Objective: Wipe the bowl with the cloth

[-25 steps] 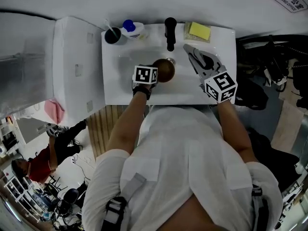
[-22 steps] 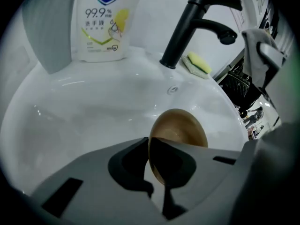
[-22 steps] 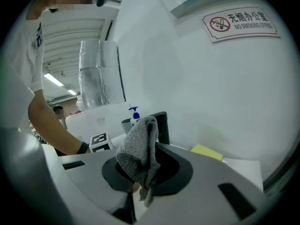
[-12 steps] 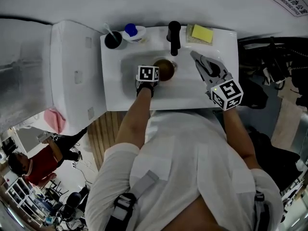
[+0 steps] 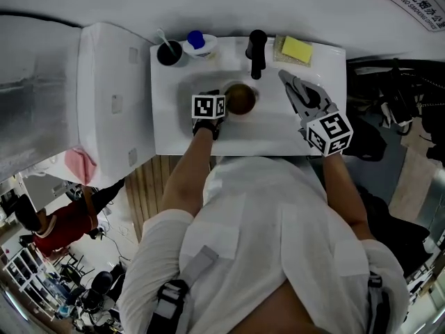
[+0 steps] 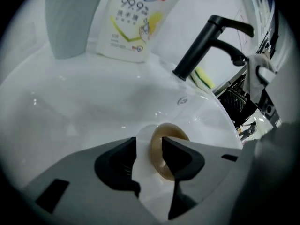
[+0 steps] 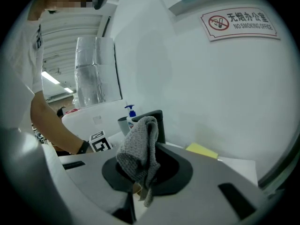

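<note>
White sink (image 5: 170, 131) against white wall (image 5: 208, 2); brown bowl (image 5: 240, 98) inside.

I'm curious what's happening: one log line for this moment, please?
left gripper: jaws just opened, round brown bowl between | right gripper: jaws shut on grey knitted cloth

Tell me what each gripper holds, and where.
Right gripper pinches the cloth near its lower end. Left gripper holds nothing: its jaws have just opened, bowl rim between them.
</note>
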{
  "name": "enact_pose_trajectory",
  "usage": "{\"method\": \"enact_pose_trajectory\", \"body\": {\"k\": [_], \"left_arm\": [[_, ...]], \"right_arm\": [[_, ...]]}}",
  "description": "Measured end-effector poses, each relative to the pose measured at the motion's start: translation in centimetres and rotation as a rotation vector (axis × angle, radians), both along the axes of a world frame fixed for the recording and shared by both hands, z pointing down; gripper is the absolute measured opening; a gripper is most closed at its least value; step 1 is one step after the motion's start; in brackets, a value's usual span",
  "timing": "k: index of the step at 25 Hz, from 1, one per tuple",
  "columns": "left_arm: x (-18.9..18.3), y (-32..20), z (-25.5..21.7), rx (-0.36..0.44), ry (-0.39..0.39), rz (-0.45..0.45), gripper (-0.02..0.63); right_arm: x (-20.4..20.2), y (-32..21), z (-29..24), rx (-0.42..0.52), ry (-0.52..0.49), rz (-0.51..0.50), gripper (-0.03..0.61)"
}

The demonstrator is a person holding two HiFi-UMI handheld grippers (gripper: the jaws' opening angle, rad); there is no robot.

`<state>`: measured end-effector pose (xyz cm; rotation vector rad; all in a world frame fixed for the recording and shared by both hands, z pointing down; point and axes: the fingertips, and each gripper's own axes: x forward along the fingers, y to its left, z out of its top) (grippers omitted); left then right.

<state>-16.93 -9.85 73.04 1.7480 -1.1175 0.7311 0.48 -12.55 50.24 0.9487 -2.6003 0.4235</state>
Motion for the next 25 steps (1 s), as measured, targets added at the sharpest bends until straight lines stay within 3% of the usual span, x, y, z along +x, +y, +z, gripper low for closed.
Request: {"method": "enact_pose_trajectory", "body": {"k": [3,7,12,15,21,25], "left_arm": [[-1.7,-0.3,-3.3,0.084,0.031,-0.066,0.173],[-3.1,-0.7,-8.7,0.187,0.158,-0.166,0.17],[-3.6,-1.9,-16.5,0.403,0.269,-0.205,0.106],[-3.5,-2.6,-22.1,0.593,0.268,-0.183,0.057],[-3.0,-3.0,-34.2,0.988,0.252,-0.115,0.043],[-3.2,-2.4,-39.3,1.152,0.226,-0.108,0.043]], "right_arm": [[-0.2,-0.4,-0.8,0.016,-0.028,0.001,0.052],[0.2,-0.7,-1.6,0.024,-0.071,0.018,0.052],[1.1,-1.0,-3.3,0.058,-0.102,0.034,0.052],[1.6,-1.3,-4.9,0.088,-0.121,0.046,0.052],[2.8,-1.6,-9.6,0.197,-0.183,0.049,0.049],[3.9,-1.4,-13.2,0.292,-0.228,0.045,0.044]]}}
